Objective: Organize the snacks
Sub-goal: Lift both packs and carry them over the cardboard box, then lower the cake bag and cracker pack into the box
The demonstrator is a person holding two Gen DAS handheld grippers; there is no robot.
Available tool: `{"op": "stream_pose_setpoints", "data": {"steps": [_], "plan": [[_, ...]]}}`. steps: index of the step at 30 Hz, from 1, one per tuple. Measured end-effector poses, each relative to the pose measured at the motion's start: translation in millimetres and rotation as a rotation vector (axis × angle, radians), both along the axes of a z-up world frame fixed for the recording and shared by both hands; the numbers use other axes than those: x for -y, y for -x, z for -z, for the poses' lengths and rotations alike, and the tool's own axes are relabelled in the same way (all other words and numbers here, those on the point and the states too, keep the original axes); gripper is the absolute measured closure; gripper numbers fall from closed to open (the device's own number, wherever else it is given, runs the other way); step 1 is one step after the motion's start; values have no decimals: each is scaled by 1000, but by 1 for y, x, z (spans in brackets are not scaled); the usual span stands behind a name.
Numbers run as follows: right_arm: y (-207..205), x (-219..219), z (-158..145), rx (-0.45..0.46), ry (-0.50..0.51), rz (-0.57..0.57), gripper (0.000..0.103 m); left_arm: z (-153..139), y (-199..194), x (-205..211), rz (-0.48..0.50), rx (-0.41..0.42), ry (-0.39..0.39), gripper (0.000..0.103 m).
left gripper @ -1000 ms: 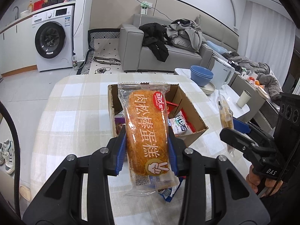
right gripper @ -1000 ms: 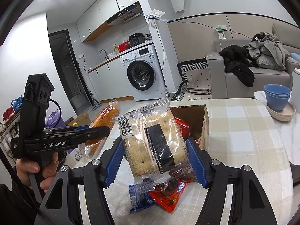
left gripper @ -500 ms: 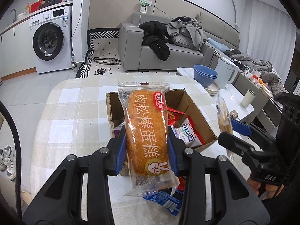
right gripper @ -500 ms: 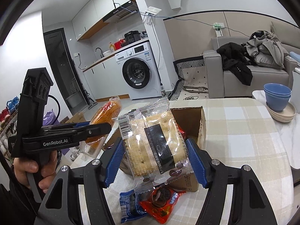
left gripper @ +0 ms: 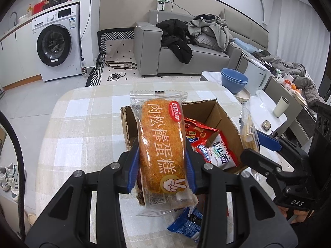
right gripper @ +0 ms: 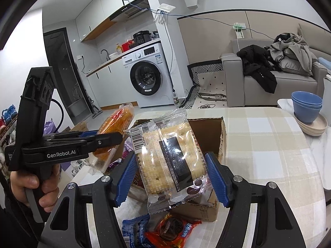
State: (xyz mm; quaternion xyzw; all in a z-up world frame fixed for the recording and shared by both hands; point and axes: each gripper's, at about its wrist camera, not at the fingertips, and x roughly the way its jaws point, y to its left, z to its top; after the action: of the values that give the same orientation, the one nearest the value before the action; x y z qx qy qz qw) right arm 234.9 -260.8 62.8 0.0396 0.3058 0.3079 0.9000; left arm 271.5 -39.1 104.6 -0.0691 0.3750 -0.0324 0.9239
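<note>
My left gripper (left gripper: 161, 165) is shut on an orange meat-floss cake roll packet (left gripper: 161, 144), held upright over the near left corner of an open cardboard box (left gripper: 215, 111). My right gripper (right gripper: 170, 175) is shut on a clear packet of square crackers (right gripper: 171, 157), held above the box's near side (right gripper: 206, 132). Inside the box lie a red bag (left gripper: 198, 128) and a white and blue bag (left gripper: 221, 150). In front of the box on the cloth lie a blue packet (right gripper: 132, 231) and a red-orange cookie packet (right gripper: 171, 229). Each gripper shows in the other's view, with a hand on its handle.
The box stands on a table with a checked cloth (left gripper: 82, 128). Stacked blue bowls (left gripper: 233, 80), a white kettle (left gripper: 256, 78) and a cup (left gripper: 280, 107) stand on a marble top to the right. A sofa and a washing machine are beyond the table.
Both grippers have moved forward over the box with their packets, the left one further. The box now looks nearer and lower in both views. Neither grip has changed.
</note>
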Motion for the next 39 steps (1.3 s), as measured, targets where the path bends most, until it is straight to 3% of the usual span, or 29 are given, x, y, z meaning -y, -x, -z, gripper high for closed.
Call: {"op": "stream_pose_setpoints", "data": {"steps": [21,39], "plan": [[-12,-22,7,3,89,29,35,37,-61,-6,11,-67,-28,68],[-28,-39,17,10,160,13,35,57,-72,10,52,-99,-91,68]]}}
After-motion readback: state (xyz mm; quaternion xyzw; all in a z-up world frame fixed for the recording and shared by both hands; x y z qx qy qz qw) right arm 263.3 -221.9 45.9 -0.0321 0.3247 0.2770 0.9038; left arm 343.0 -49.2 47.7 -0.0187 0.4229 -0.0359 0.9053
